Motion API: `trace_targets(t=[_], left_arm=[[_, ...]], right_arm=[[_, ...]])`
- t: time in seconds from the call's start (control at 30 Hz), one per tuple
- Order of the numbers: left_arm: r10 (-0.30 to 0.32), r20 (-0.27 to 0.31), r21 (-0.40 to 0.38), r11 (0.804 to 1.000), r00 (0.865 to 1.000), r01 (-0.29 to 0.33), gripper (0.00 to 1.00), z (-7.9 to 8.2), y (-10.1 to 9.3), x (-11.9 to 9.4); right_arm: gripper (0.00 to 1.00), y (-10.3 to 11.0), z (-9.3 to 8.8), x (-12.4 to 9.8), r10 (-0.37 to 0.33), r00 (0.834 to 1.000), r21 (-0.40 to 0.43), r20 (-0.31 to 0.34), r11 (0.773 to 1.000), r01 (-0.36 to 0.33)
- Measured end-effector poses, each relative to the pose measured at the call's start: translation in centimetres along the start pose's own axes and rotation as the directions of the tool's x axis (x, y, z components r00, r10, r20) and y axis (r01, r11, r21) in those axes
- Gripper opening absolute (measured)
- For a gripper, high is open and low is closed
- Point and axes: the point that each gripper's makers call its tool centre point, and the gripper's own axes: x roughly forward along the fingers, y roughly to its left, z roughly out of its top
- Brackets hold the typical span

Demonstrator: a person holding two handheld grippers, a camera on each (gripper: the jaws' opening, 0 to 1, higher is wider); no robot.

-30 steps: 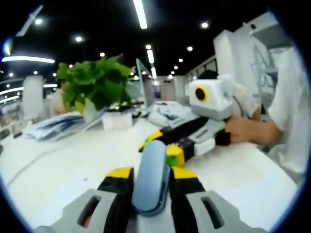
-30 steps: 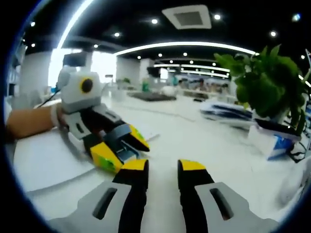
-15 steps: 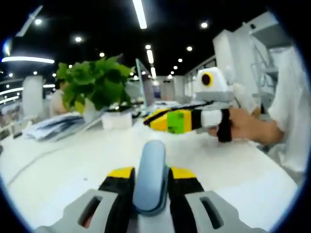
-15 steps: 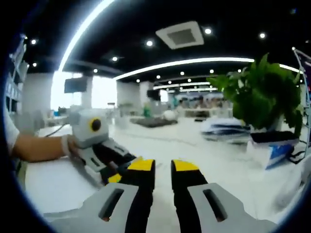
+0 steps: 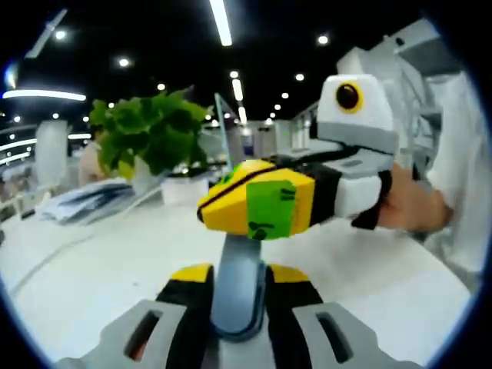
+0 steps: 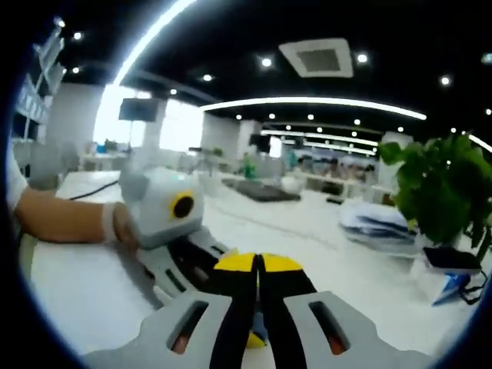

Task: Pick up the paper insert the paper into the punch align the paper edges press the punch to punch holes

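One white table, bright office

The smooth rounded punch handle is pale blue. The left gripper has yellow tips on black jaws. The leafy plant is green.

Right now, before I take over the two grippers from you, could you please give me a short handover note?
Left gripper: shut on the blue-grey punch, low over the white table.
Right gripper: shut, holding nothing, poised over the punch; I cannot tell if they touch.
Paper: I cannot make it out against the table, so I cannot tell whether it is inserted.
Left to do: check the paper, align its edges, press the punch.
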Motion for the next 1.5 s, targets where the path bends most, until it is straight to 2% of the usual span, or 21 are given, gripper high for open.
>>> trace_targets(t=[0.03,0.07,0.1,0.13,0.37,0.43,0.47,0.6,0.67,0.83,0.9,0.93,0.97,1.0,1.03,1.13,1.27,1.5], left_arm=[[0.001,0.000,0.001,1.000,1.000,-0.001,0.28,0.0,0.0,0.0],[0.001,0.000,0.001,1.000,1.000,-0.001,0.28,0.0,0.0,0.0],[0.001,0.000,-0.001,1.000,1.000,-0.001,0.28,0.0,-0.1,0.0],[0.001,0.000,-0.003,1.000,1.000,-0.001,0.28,0.0,-0.1,0.0],[0.002,-0.001,-0.004,1.000,1.000,-0.002,0.28,0.0,0.0,0.0],[0.002,-0.001,-0.005,1.000,1.000,-0.002,0.28,0.0,0.0,0.0],[0.002,-0.001,-0.004,1.000,1.000,-0.002,0.28,-0.1,0.0,0.0],[0.001,-0.001,-0.006,1.000,1.000,-0.001,0.28,-0.1,0.2,0.0],[0.002,-0.002,-0.005,1.000,1.000,-0.002,0.28,-0.1,0.1,0.0],[0.003,-0.002,-0.004,1.000,1.000,-0.003,0.28,-0.1,0.4,0.0],[0.004,-0.003,-0.001,1.000,1.000,-0.004,0.28,-0.1,0.3,0.0],[0.004,-0.004,-0.001,1.000,1.000,-0.004,0.28,-0.1,0.3,0.0],[0.005,-0.004,0.001,1.000,1.000,-0.005,0.28,-0.1,0.3,0.0],[0.005,-0.003,0.002,1.000,1.000,-0.005,0.28,-0.2,0.2,-0.1],[0.005,-0.004,0.002,1.000,1.000,-0.005,0.28,-0.2,0.1,-0.1],[0.006,-0.005,0.002,1.000,1.000,-0.006,0.28,-0.2,0.0,-0.1],[0.006,-0.005,0.003,1.000,1.000,-0.006,0.28,-0.2,0.1,-0.2],[0.005,-0.005,0.003,1.000,1.000,-0.005,0.28,-0.2,0.0,-0.2]], right_arm=[[0.04,0.2,0.6,0.1,0.009,0.999,0.012,0.042,1.000,-0.010],[0.04,-0.1,0.3,-0.1,0.003,1.000,0.020,0.026,1.000,-0.003],[0.04,-0.3,0.5,-0.1,0.005,0.999,0.045,0.037,0.999,-0.007],[0.04,-0.5,0.4,-0.1,0.013,1.000,0.092,0.027,0.996,-0.015],[0.03,-0.9,-0.1,-0.5,-0.005,1.000,0.090,0.011,0.996,0.004],[0.02,-1.1,-0.5,-0.7,-0.003,1.000,0.146,0.010,0.989,0.002],[0.02,-1.1,-0.6,-0.9,0.010,1.000,0.231,0.019,0.973,-0.014],[0.02,-1.2,-0.8,-1.0,0.007,1.000,0.236,0.017,0.972,-0.011],[0.02,-1.4,-2.0,-1.2,-0.005,1.000,0.258,-0.016,0.966,0.009],[0.01,-1.3,-2.7,-1.4,-0.010,1.000,0.302,-0.019,0.953,0.015],[0.01,-1.2,-3.9,-1.3,-0.009,0.998,0.303,-0.058,0.953,0.026],[0.01,-0.9,-4.6,-1.4,0.002,0.997,0.358,-0.075,0.933,0.025],[0.01,-1.0,-3.2,-1.0,0.022,1.000,0.308,-0.001,0.951,-0.021],[0.01,-0.4,-3.5,-1.3,0.008,0.999,0.336,-0.049,0.942,0.009],[0.01,-0.1,-3.4,-1.3,0.006,0.999,0.328,-0.053,0.945,0.012],[0.02,-0.4,-3.4,-1.1,0.008,0.999,0.346,-0.045,0.938,0.008],[0.02,-0.4,-3.3,-1.0,0.001,0.999,0.309,-0.048,0.951,0.014],[0.03,-0.2,-2.8,-1.3,0.008,0.999,0.304,-0.037,0.953,0.003]])
